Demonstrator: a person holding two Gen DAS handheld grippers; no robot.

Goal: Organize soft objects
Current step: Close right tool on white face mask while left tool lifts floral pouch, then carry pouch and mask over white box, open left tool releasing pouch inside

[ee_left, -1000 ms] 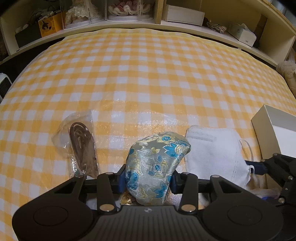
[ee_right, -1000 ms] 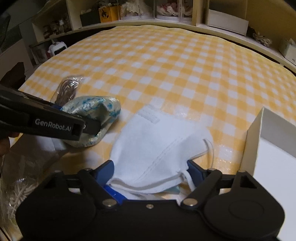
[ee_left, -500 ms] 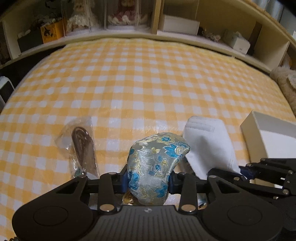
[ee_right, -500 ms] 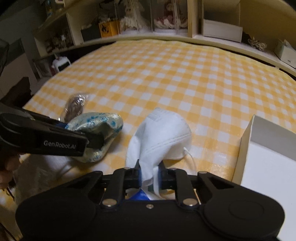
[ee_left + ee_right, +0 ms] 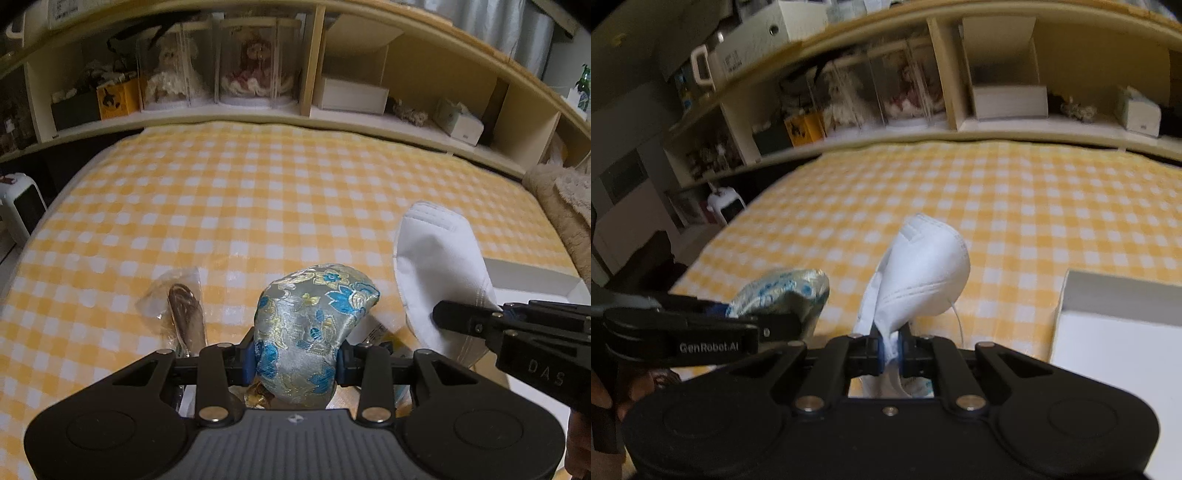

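Inventory by count:

- Brocade pouch [image 5: 314, 332], silver with blue flowers: one, near centre.
- White face mask [image 5: 439, 273]: one, to the right of the pouch.
- Clear plastic packet [image 5: 177, 306] containing a brown item: one, near left.
- White box [image 5: 1115, 354]: one, near right.
- Grippers: two, the left gripper [image 5: 295, 360] and the right gripper [image 5: 891, 349].
- Dolls in clear cases [image 5: 218, 74] on the far shelf: two.
- Checked cloth [image 5: 258, 192], yellow and white: one.

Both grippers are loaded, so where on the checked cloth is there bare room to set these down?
The checked cloth is bare from the shelf edge down to the bagged item. It is crowded near the embroidered pouch, white mask and white box.
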